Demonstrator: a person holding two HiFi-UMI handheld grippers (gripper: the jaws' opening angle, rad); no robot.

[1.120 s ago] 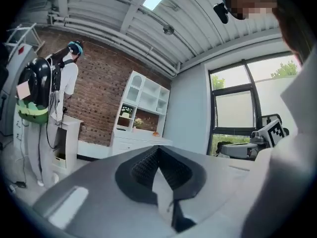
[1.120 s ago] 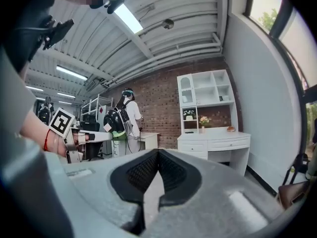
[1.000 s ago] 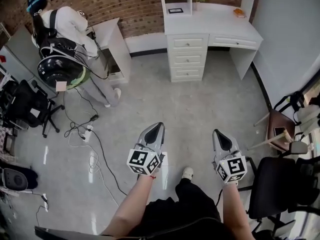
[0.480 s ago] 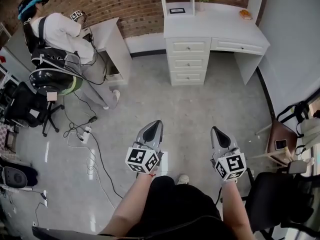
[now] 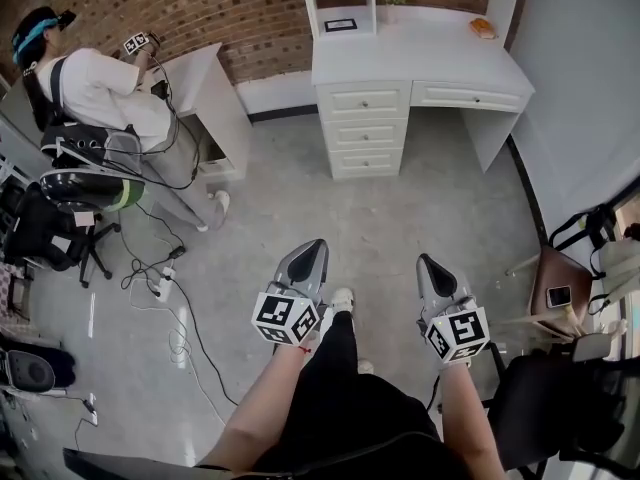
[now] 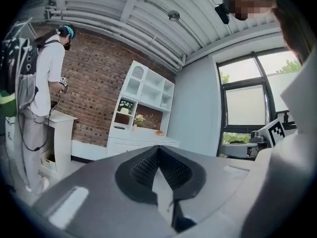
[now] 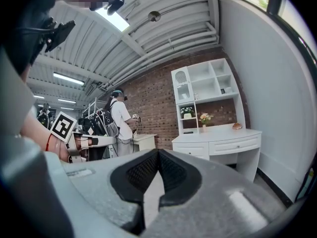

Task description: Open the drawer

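A white desk [image 5: 420, 53] stands against the brick wall at the top of the head view. Three stacked drawers [image 5: 365, 131] sit under its left part, and a wide drawer [image 5: 470, 96] under its right part; all are closed. The desk also shows far off in the left gripper view [image 6: 141, 143] and in the right gripper view [image 7: 218, 143]. My left gripper [image 5: 312, 251] and right gripper [image 5: 427, 263] are held side by side low in the head view, well short of the desk. Both are shut with nothing between the jaws.
A person [image 5: 90, 98] with a backpack stands at a smaller white desk [image 5: 205, 93] at the left. Cables and a power strip [image 5: 165, 278] lie on the floor there. Black chairs [image 5: 560, 408] and a small wooden table [image 5: 560, 278] with a phone stand at the right.
Both grippers and the head view have moved forward across the floor toward the desk. The person at the left has shifted further left in view. The jaws stayed shut.
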